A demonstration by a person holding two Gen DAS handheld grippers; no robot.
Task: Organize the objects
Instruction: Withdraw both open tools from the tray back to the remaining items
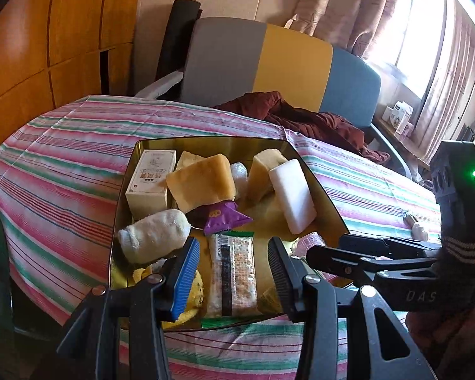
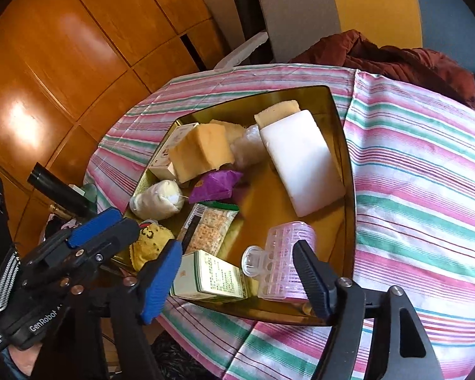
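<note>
Striped tablecloth [image 2: 411,164]; left claw [image 2: 101,231] housing reads "GenRobot".

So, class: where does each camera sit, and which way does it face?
Left wrist: on the left gripper, facing down into the tray; its fingers and the right gripper show.
Right wrist: on the right gripper, facing down into the tray; its fingers and the left gripper show.
Shared: tray, striped cloth.
</note>
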